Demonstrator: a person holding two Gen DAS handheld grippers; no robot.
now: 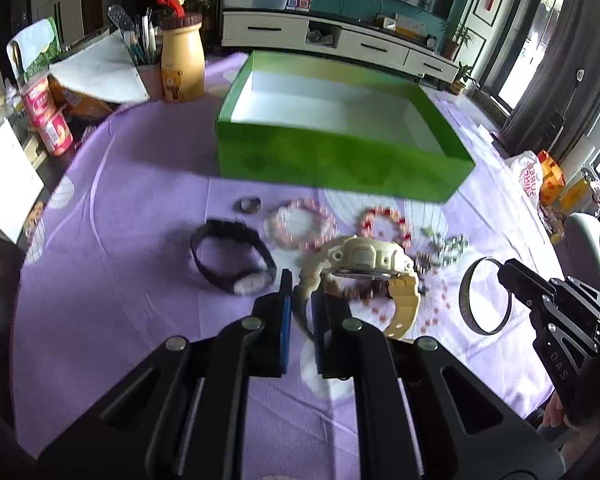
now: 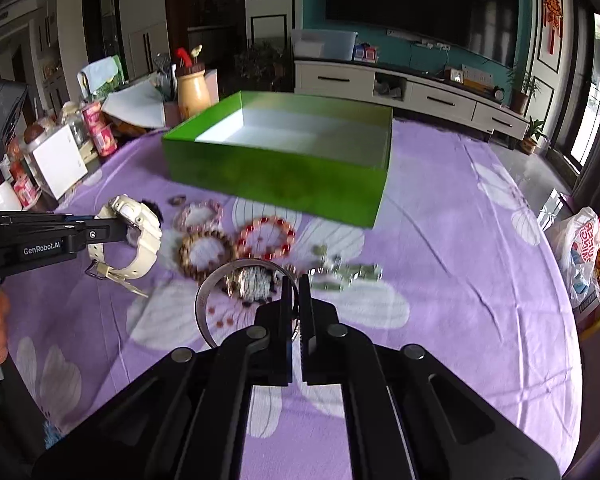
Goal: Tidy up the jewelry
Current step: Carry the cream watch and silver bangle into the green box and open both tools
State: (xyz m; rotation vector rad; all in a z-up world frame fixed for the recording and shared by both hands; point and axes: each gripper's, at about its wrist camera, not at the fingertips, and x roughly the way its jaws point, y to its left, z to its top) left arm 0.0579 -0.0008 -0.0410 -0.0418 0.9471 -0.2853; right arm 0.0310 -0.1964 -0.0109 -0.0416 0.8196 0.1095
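My left gripper (image 1: 301,280) is shut on the strap of a cream watch (image 1: 364,258) and holds it above the cloth; the watch also shows in the right wrist view (image 2: 134,220). My right gripper (image 2: 298,284) is shut on a silver bangle (image 2: 210,284), also visible in the left wrist view (image 1: 469,304). An open green box (image 1: 340,156), empty inside, stands behind the jewelry. On the cloth lie a black watch (image 1: 228,256), a pink bead bracelet (image 1: 300,226), a red bead bracelet (image 1: 384,226), a brown bead bracelet (image 2: 204,250) and a small ring (image 1: 249,205).
A purple flowered cloth (image 2: 460,240) covers the table. A yellow bear jar (image 1: 182,60), cups and boxes crowd the far left. Plastic bags (image 2: 580,240) sit at the right edge. Green stone pieces (image 2: 352,274) and loose beads (image 1: 436,312) lie right of the bracelets.
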